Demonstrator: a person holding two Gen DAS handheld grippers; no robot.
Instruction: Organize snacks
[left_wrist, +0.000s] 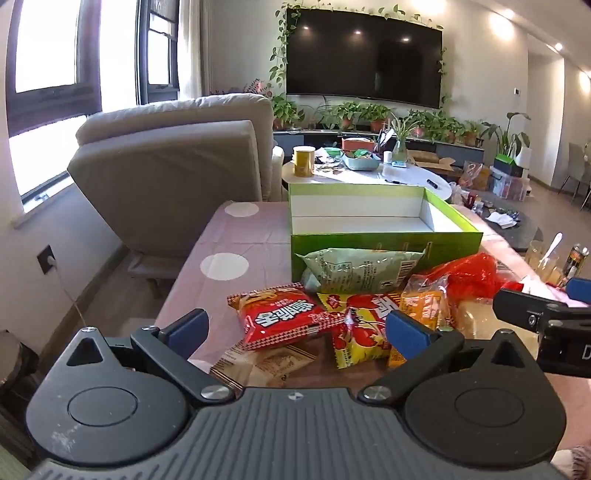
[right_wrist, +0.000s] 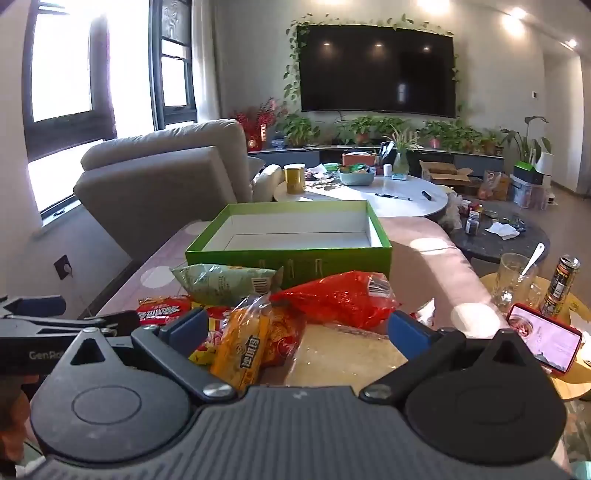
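Note:
An empty green box (left_wrist: 384, 243) (right_wrist: 288, 254) with a white inside stands on the pink spotted tablecloth (left_wrist: 236, 236). In front of it lies a heap of snack packs: a pale green bag (left_wrist: 362, 269) (right_wrist: 221, 282), a red pack (left_wrist: 280, 317) (right_wrist: 162, 308), a yellow-red pack (left_wrist: 362, 332), an orange pack (right_wrist: 251, 339) (left_wrist: 424, 304), a red foil bag (right_wrist: 340, 297) (left_wrist: 469, 275) and a clear pack (right_wrist: 347, 354). My left gripper (left_wrist: 295, 328) is open above the red pack. My right gripper (right_wrist: 295, 328) is open above the orange pack. Both are empty.
A beige armchair (left_wrist: 177, 177) stands left of the table. A white round table (right_wrist: 388, 195) with a yellow mug and bowl is behind the box. To the right a side table holds a glass (right_wrist: 517, 280), a can (right_wrist: 561, 284) and a phone (right_wrist: 546, 341).

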